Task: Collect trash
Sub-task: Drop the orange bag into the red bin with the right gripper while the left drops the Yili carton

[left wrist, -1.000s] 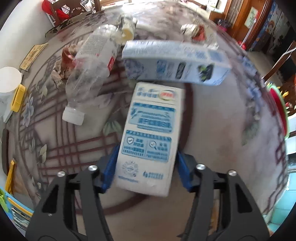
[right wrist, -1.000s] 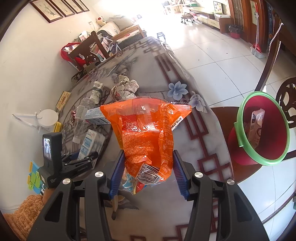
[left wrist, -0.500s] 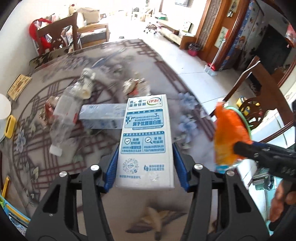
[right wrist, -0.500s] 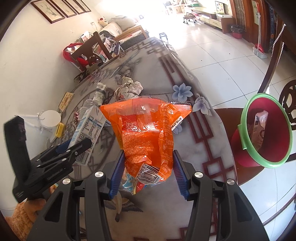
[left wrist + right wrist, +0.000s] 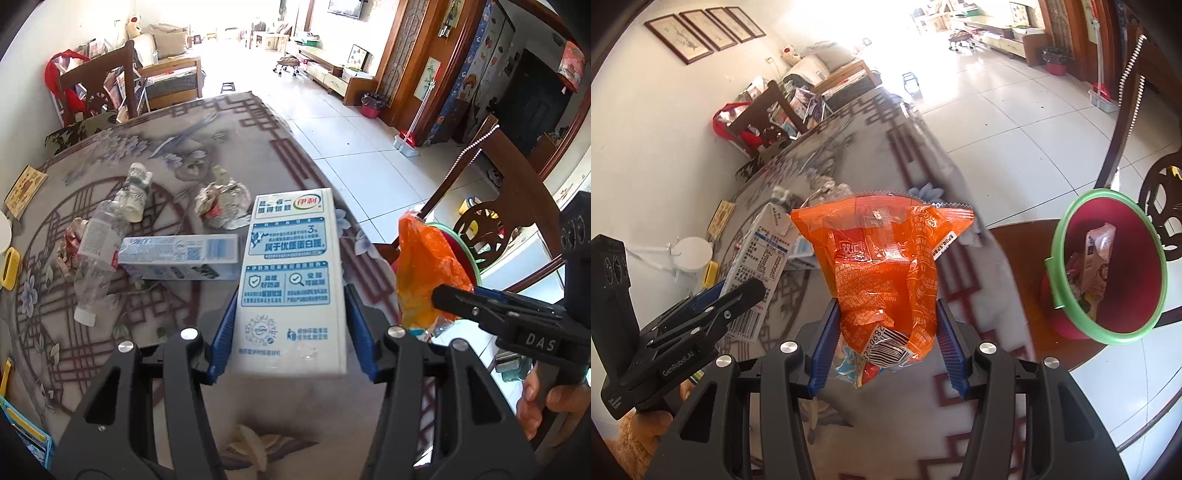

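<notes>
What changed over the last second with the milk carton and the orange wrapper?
The left gripper lifted the milk carton clear of the table. The right gripper, holding the orange snack wrapper, edged toward the red bin. Both grips stayed shut; the toothpaste box and bottle stayed put.

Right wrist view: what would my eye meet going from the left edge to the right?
Left tongs → milk carton they hold → orange snack bag in the right tongs → wooden stool → red bin with a green rim.
</notes>
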Tool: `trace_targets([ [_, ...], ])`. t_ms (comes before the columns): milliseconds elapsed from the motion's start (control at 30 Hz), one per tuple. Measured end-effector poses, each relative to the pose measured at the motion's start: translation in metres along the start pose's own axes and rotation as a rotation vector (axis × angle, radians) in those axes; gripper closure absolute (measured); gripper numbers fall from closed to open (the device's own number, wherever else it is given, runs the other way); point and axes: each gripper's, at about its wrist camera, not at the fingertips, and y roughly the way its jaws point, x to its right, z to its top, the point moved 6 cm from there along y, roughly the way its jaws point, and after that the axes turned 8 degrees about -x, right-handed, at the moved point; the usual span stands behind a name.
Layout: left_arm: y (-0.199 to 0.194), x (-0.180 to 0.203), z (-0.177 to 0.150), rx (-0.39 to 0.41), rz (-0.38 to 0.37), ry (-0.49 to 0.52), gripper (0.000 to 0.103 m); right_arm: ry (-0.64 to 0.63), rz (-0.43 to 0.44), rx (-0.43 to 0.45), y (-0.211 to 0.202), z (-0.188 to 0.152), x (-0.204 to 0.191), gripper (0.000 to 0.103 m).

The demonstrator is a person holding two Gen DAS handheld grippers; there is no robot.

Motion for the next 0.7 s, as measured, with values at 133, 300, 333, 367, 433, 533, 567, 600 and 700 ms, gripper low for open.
trace_targets([
  [133,0.007,0.019,0.003,-0.009,-0.007,0.011,0.05,0.036,-0.015,0.018,-0.012,0.005,0.029,0.054],
  [300,0.02,0.05,0.01,-0.027,-0.025,0.033,0.05,0.115,-0.077,0.061,-0.034,0.013,0.088,0.054],
  [333,0.023,0.056,0.012,-0.03,-0.029,0.038,0.05,0.139,-0.1,0.071,-0.039,0.015,0.105,0.054],
  [367,0.026,0.065,0.014,-0.034,-0.034,0.047,0.05,0.161,-0.121,0.077,-0.043,0.017,0.12,0.054],
  [433,0.032,0.077,0.018,-0.042,-0.044,0.059,0.05,0.199,-0.152,0.082,-0.048,0.02,0.145,0.053],
  [533,0.042,0.101,0.024,-0.058,-0.065,0.089,0.05,0.246,-0.193,0.098,-0.057,0.025,0.183,0.053],
  [567,0.047,0.112,0.028,-0.066,-0.073,0.106,0.051,0.253,-0.206,0.102,-0.059,0.026,0.194,0.053],
  [600,0.05,0.12,0.029,-0.071,-0.078,0.118,0.052,0.257,-0.213,0.106,-0.06,0.027,0.2,0.051],
  [700,0.063,0.147,0.036,-0.092,-0.103,0.163,0.053,0.29,-0.233,0.129,-0.063,0.03,0.222,0.035],
])
